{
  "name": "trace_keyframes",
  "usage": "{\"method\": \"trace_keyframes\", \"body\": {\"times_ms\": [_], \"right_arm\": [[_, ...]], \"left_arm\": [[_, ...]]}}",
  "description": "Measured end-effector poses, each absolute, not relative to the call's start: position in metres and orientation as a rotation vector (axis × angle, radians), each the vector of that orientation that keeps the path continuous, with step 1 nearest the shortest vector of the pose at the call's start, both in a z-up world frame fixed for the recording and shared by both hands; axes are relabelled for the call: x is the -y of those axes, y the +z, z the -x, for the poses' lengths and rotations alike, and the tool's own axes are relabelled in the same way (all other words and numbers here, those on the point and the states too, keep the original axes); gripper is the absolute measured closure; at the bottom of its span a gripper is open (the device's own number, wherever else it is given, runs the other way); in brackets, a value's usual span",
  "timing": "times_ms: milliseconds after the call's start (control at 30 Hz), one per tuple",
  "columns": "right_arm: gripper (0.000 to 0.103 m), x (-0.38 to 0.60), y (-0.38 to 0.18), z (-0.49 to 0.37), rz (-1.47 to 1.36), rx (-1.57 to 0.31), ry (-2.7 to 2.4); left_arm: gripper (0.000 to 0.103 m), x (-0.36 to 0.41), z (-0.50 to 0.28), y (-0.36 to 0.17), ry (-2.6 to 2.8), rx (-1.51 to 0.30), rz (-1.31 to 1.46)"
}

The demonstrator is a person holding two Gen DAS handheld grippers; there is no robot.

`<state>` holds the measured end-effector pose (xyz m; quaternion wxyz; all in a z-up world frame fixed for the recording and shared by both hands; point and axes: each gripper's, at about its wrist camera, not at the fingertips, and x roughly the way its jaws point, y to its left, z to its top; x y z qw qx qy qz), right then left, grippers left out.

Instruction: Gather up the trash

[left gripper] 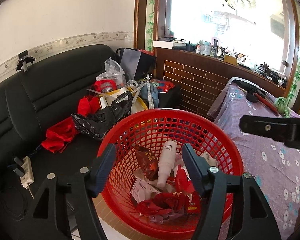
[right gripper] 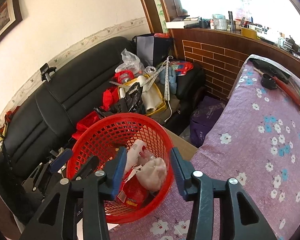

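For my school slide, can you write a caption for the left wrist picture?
Open left gripper hovers over a red basket filled with wrappers and a white bottle.

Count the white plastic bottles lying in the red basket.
1: a white bottle leans among wrappers inside the red basket, cap end down. More could be buried under the trash.

Little legible print

Yellow lettering, unreadable, on a red packet (right gripper: 133, 195) in the red basket (right gripper: 90, 140) just beyond the right tongs (right gripper: 148, 170).
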<state>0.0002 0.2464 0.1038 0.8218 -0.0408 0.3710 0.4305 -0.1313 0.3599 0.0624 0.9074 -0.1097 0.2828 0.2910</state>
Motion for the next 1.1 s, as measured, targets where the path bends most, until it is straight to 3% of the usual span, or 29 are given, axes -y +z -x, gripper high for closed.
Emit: {"method": "trace_keyframes", "body": {"times_ms": [167,300,567,1100], "right_arm": [[0.022,-0.23,0.115,0.009,0.105,-0.724,0.839],[0.013,-0.212,0.122,0.021,0.148,-0.649,0.757],[0.003,-0.168,0.129,0.06,0.233,-0.506,0.621],[0.0,-0.047,0.121,0.137,0.27,-0.404,0.512]], "left_arm": [[0.014,-0.357,0.142,0.069,0.627,-0.56,0.233],[0.003,-0.347,0.155,0.08,0.683,-0.525,0.208],[0.0,-0.303,0.178,0.097,0.735,-0.476,0.099],[0.0,-0.208,0.228,0.098,0.694,-0.48,-0.003]]}}
